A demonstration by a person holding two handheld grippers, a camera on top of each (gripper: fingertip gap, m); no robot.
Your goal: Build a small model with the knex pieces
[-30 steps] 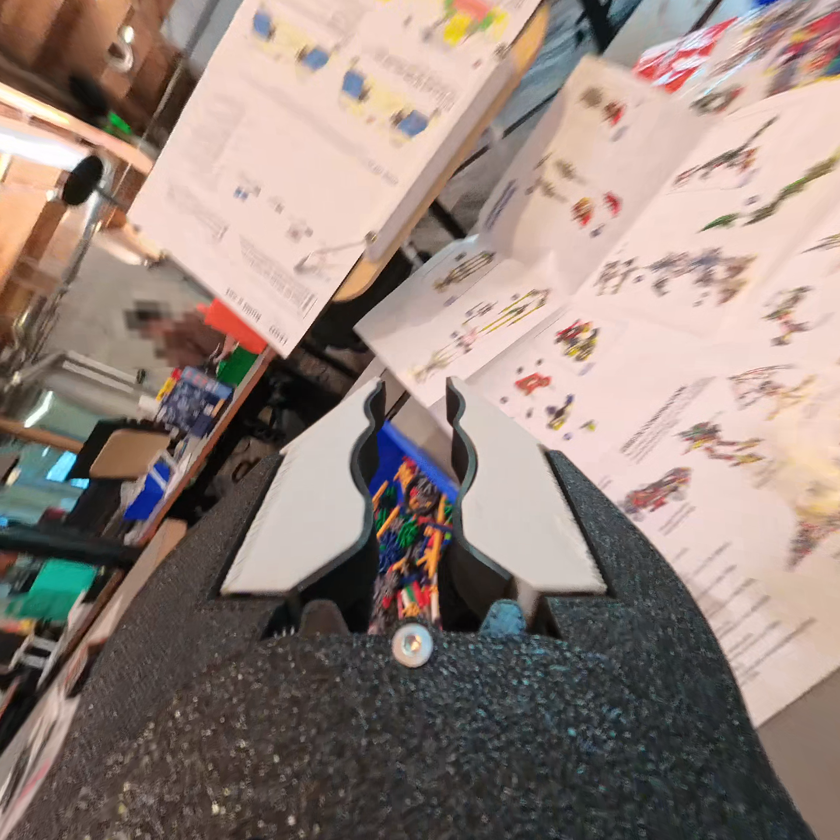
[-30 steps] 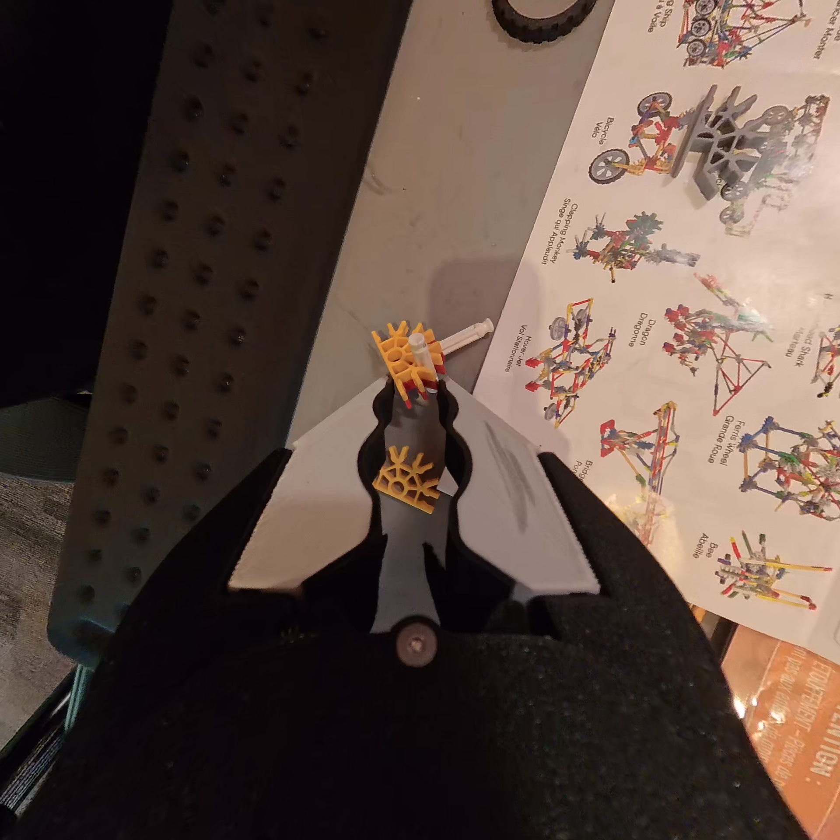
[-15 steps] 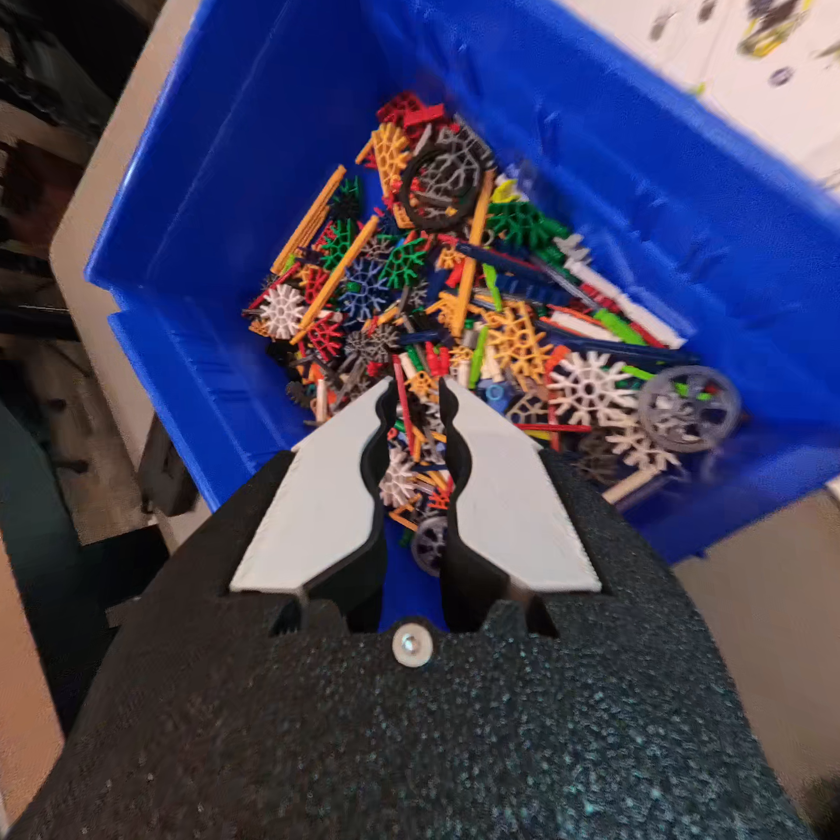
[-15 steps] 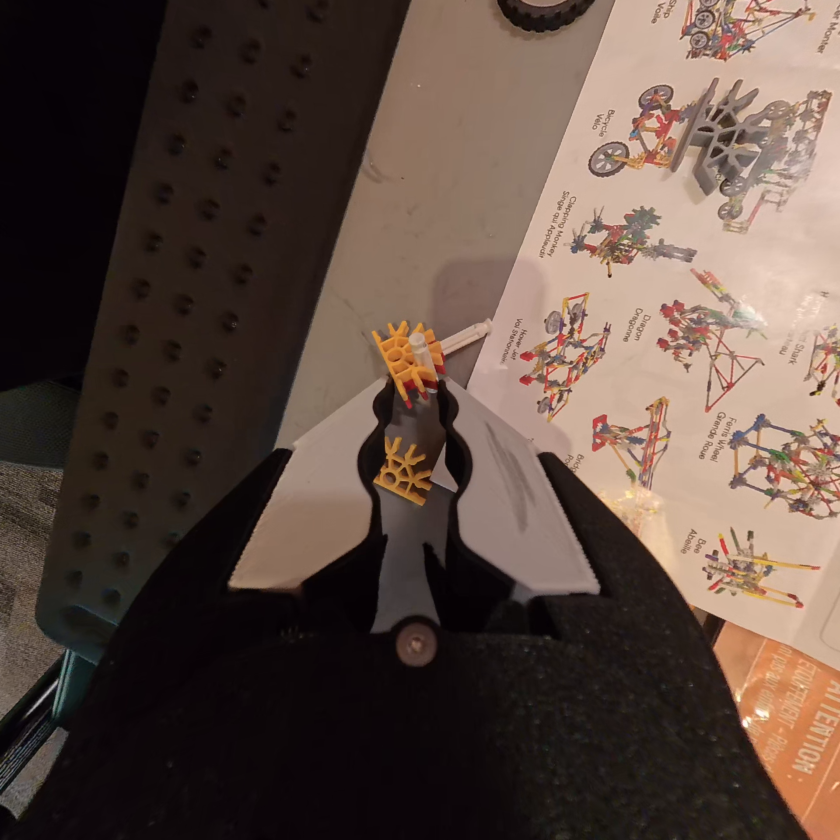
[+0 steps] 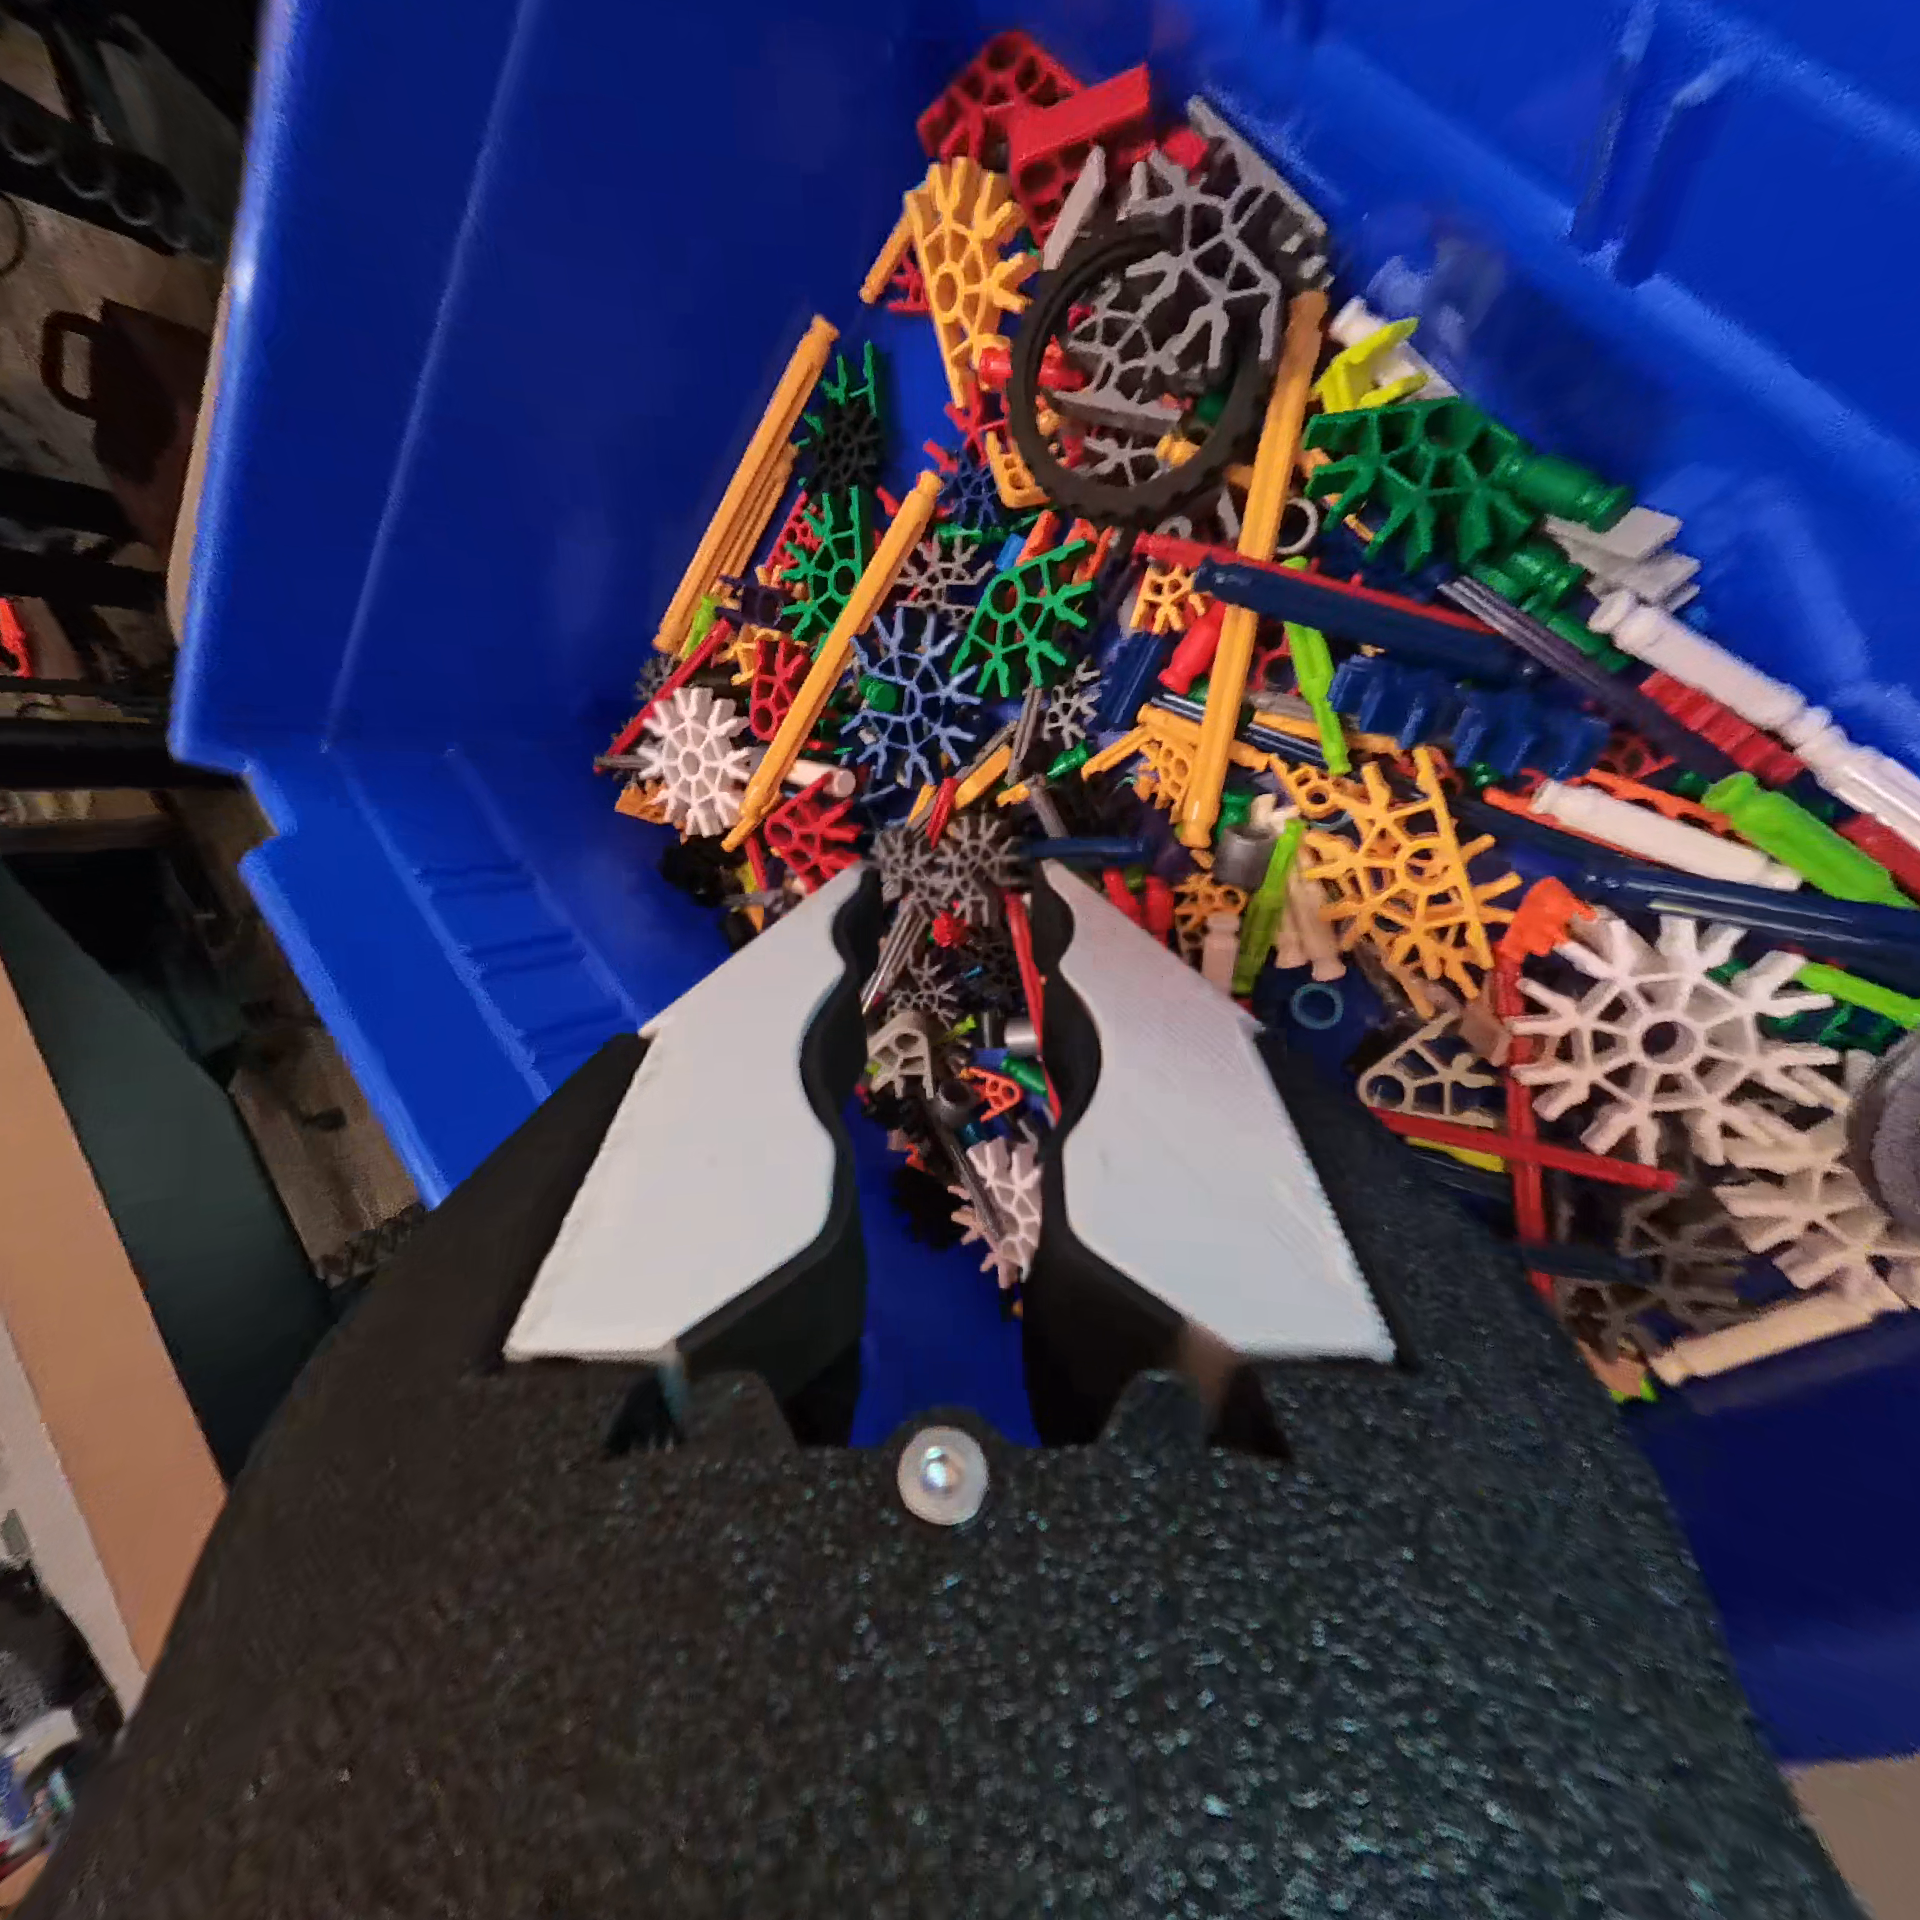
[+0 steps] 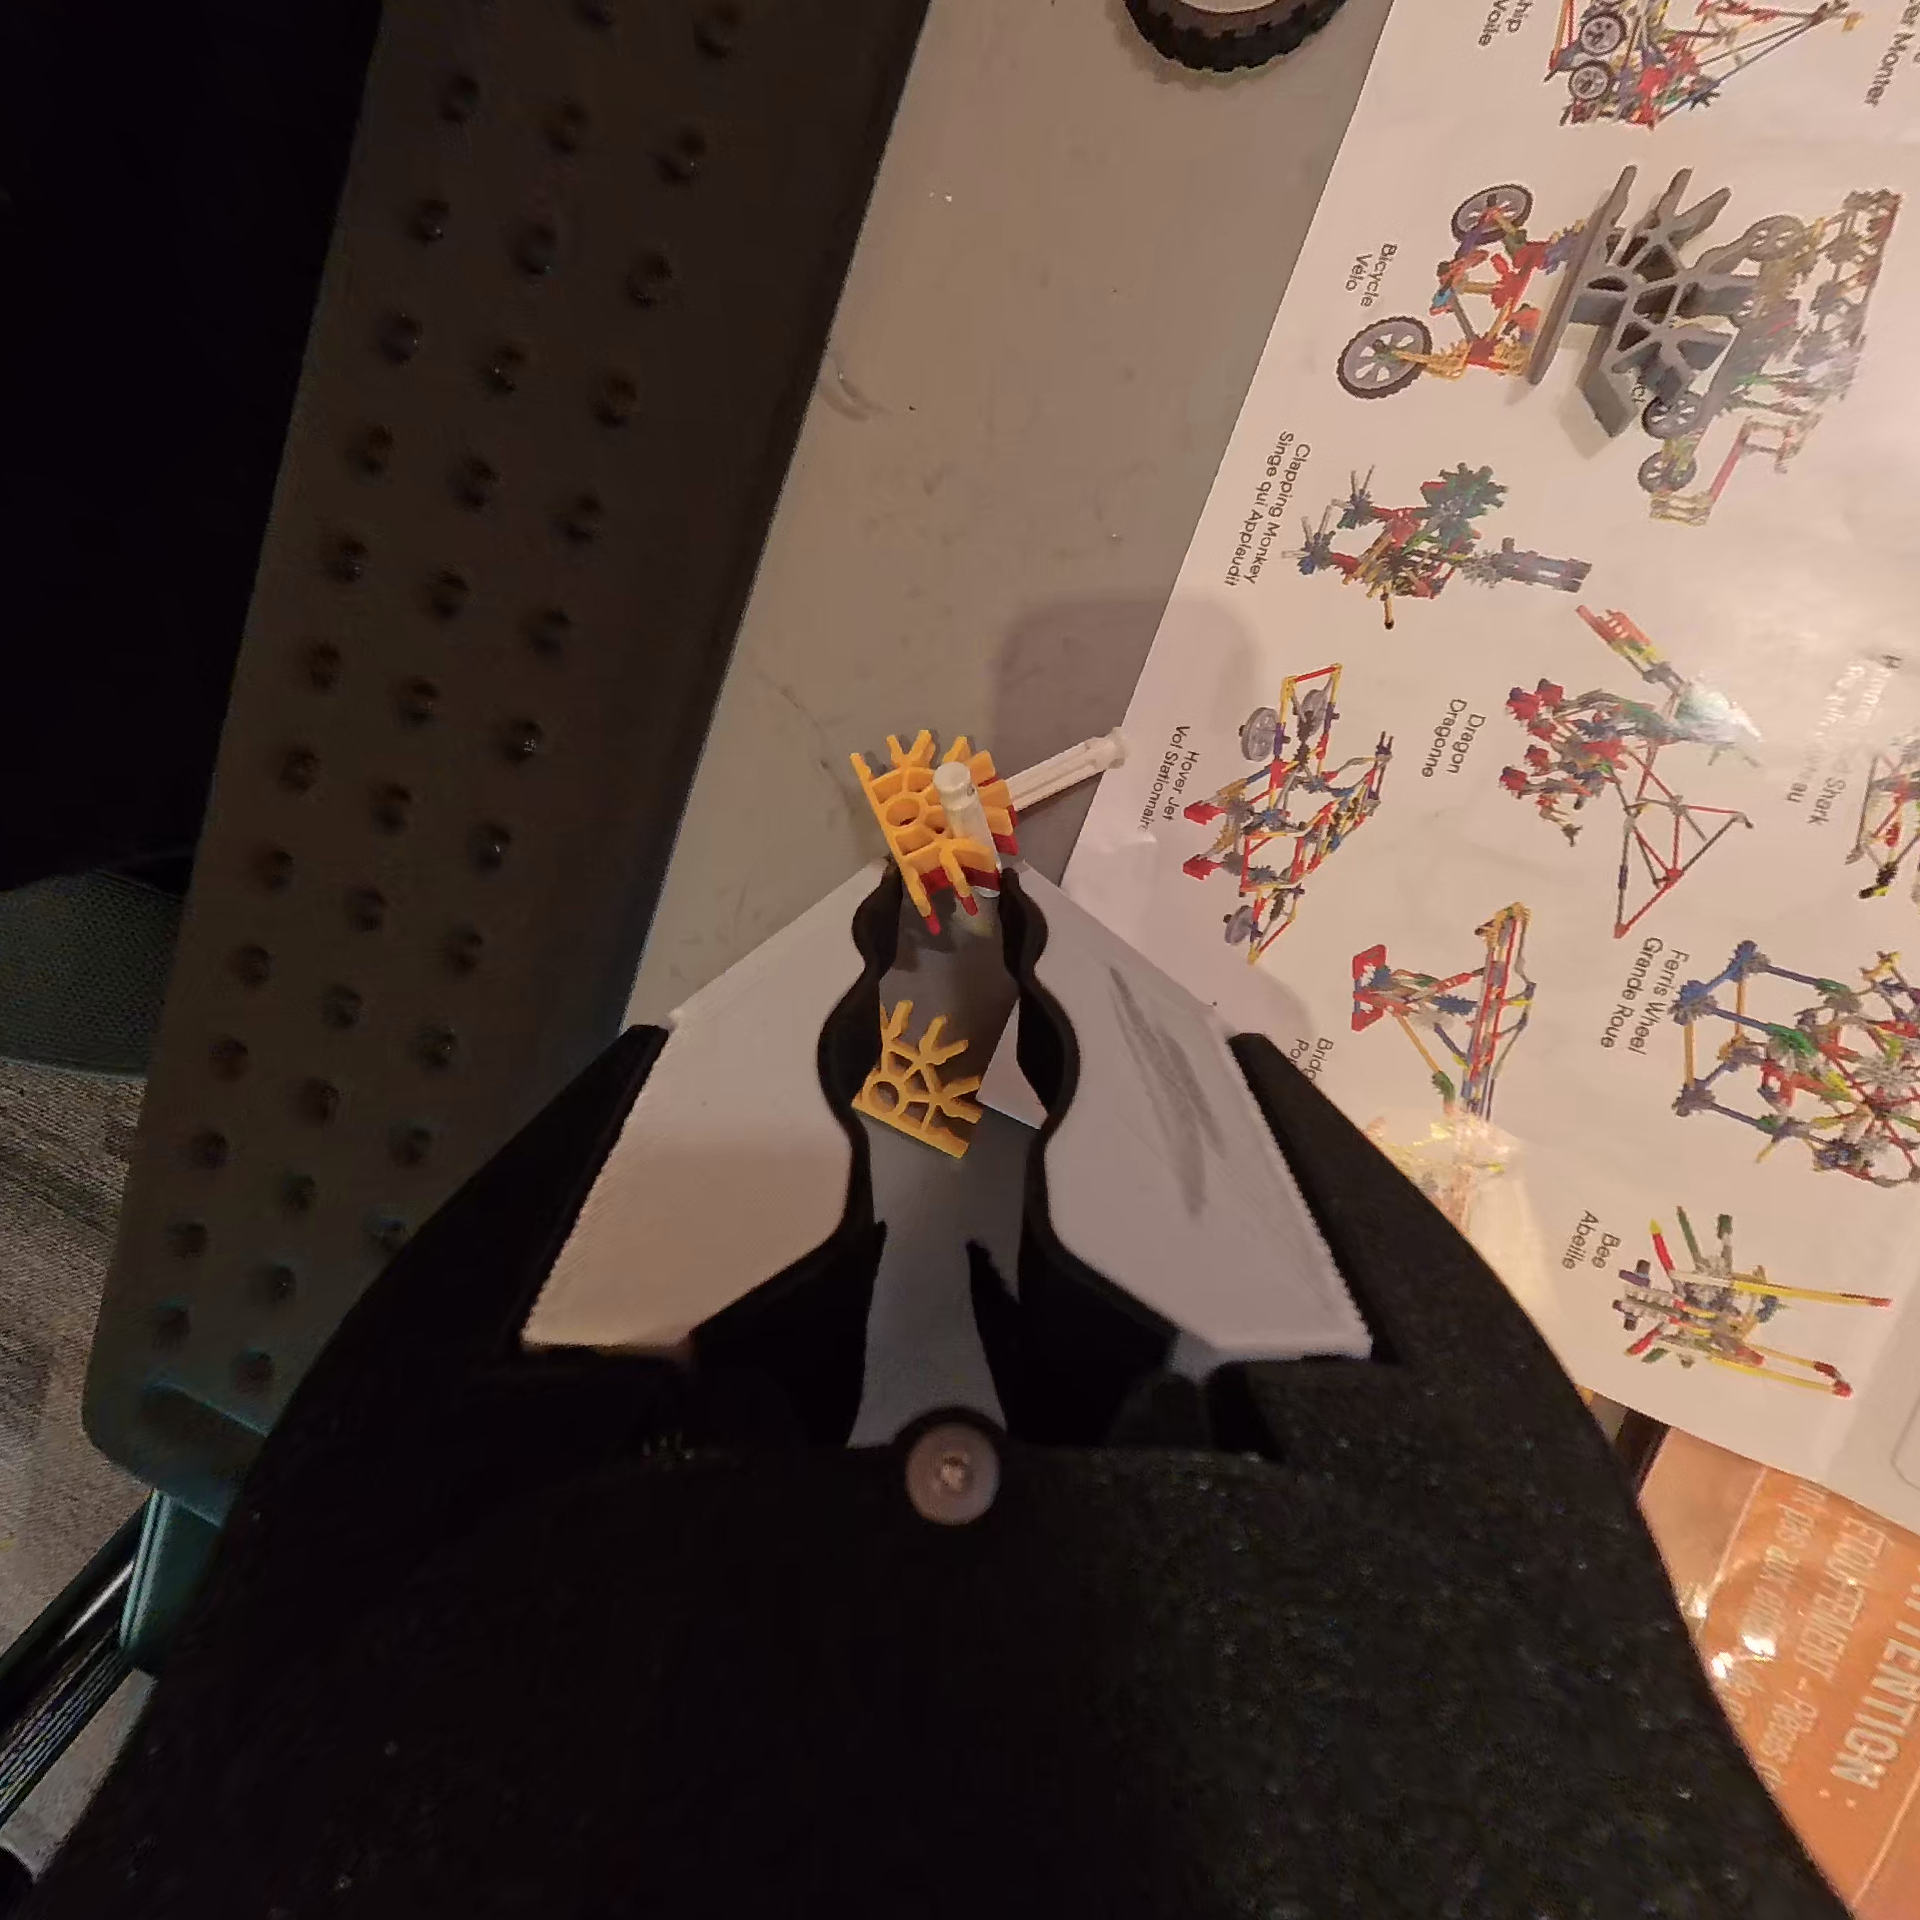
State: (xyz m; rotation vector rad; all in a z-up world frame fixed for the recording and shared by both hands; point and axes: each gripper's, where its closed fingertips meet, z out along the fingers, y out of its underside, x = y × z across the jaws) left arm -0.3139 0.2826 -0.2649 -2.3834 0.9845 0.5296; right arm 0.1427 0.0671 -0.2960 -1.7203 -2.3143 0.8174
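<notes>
Here the left gripper (image 5: 951, 904) is held apart, w/ nothing gripped, over a parts pile (image 5: 1195, 727) in a blue bin (image 5: 436, 416). The right gripper (image 6: 951, 899) is clenched on a yellow assembly (image 6: 925, 810) above the table (image 6: 987, 416), beside an instruction sheet (image 6: 1558, 644).

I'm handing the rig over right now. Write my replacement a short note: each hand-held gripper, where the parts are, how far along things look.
Left hand-held gripper: open, empty, tips just above the loose rods and connectors in the blue bin; dark grey snowflake connectors sit nearest.
Right hand-held gripper: shut on a small assembly of yellow connectors, red piece and white rod, held over the grey table.
A spare yellow connector and a white rod lie below it, beside the picture sheet.
Done: the small assembly only. Nothing picked from the bin yet.
</notes>
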